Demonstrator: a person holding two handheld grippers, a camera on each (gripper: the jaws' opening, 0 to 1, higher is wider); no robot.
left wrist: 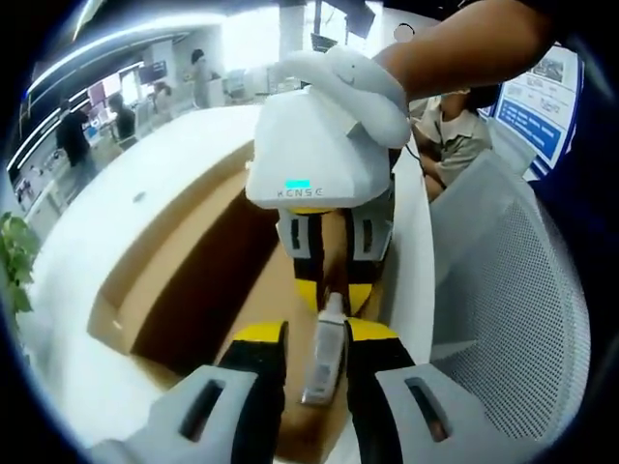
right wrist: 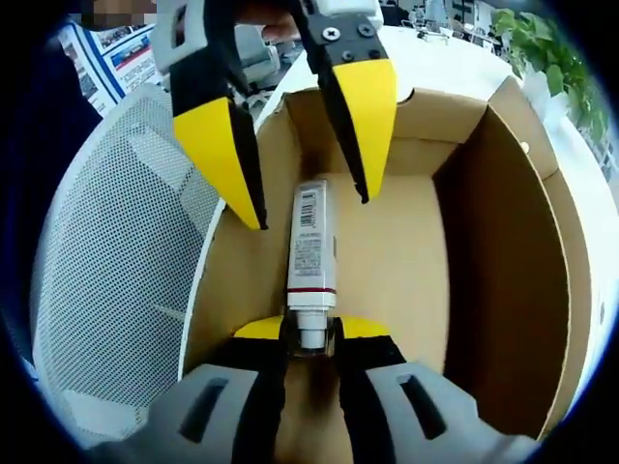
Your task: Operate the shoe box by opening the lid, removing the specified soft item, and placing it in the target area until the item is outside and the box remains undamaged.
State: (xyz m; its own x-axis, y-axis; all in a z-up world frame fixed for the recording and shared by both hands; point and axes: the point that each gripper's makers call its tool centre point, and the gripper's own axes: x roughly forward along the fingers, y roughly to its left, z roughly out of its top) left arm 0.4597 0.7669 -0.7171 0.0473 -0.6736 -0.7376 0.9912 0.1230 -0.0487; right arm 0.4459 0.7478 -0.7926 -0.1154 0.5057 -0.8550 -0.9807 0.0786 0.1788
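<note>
The open cardboard shoe box (right wrist: 503,242) stands on a white table, its brown inside (left wrist: 184,280) bare. A white tube (right wrist: 310,242) with a barcode lies lengthwise inside the box, close to its left wall. My right gripper (right wrist: 311,331) is shut on the tube's capped end. It faces the left gripper view as a white body with yellow tips (left wrist: 334,295). My left gripper (left wrist: 316,333) is open, its yellow fingers (right wrist: 227,155) straddling the tube's (left wrist: 324,362) other end without pinching it. I cannot tell whether the tube rests on the box floor.
A white mesh chair (left wrist: 522,290) (right wrist: 106,251) stands right beside the box. The white table (left wrist: 106,213) curves around it. A gloved hand (left wrist: 363,72) holds the right gripper. People sit and stand behind, and a green plant (right wrist: 542,48) is at the table's edge.
</note>
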